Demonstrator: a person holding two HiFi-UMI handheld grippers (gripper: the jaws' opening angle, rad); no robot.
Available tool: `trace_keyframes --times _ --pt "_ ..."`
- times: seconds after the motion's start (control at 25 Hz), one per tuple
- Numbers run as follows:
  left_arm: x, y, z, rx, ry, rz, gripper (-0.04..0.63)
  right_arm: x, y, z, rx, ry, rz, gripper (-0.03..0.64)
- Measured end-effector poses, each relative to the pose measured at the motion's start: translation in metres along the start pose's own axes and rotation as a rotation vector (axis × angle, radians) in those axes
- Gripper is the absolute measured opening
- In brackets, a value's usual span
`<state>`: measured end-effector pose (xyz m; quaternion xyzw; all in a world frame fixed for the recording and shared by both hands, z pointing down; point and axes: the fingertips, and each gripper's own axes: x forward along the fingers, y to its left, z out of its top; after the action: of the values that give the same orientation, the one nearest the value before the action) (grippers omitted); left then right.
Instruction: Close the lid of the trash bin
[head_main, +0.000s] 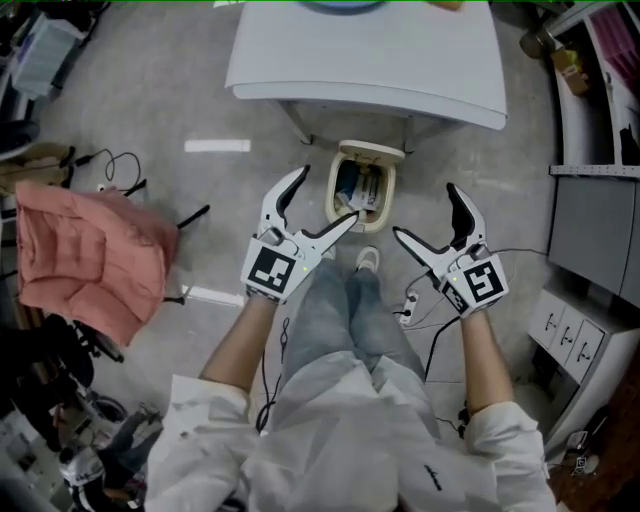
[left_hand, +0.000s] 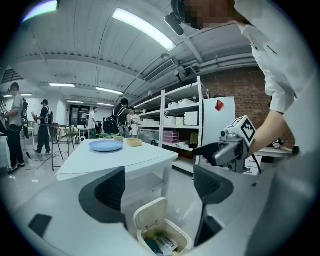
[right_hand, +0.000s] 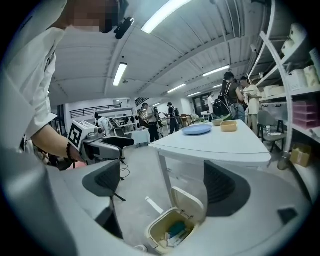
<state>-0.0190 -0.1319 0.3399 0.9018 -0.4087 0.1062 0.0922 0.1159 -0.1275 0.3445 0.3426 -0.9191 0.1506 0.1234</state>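
Cream plastic trash bin (head_main: 391, 190) sits ahead of both claws, its cream hinged lid (head_main: 370, 152) upright. Left claw (head_main: 328, 196) and right claw (head_main: 425, 210) gape empty. Approach step; next, tip lid down.

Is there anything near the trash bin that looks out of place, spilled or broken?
Only the lid of the trash bin stands out: it is tipped up and back toward the table, so the rubbish inside lies exposed. Nothing looks spilled beside it, and no damage shows.
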Motion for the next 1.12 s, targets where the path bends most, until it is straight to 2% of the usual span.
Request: trace_keyframes --times 0.16,0.52,0.6,0.72,1.12 --pt "0.016 0.014 -0.031 -0.003 0.008 -0.003 0.445 0.025 -0.017 -0.026 0.021 -0.003 -0.030 0.529" --pt "0.067 0.038 -0.094 -0.017 0.012 -0.013 0.442 0.069 -0.059 -0.080 -0.008 0.031 -0.068 0.492" --pt "0.076 0.045 -0.107 -0.013 0.008 -0.015 0.424 0.078 -0.067 -0.093 -0.010 0.039 -0.072 0.489" --pt "0.085 0.054 -0.128 0.005 -0.003 -0.008 0.324 0.090 -0.075 -0.112 -0.029 0.055 -0.070 0.486" --pt "0.125 0.075 -0.197 0.035 0.031 -0.014 0.301 0.123 -0.103 -0.176 -0.085 0.104 -0.068 0.476"
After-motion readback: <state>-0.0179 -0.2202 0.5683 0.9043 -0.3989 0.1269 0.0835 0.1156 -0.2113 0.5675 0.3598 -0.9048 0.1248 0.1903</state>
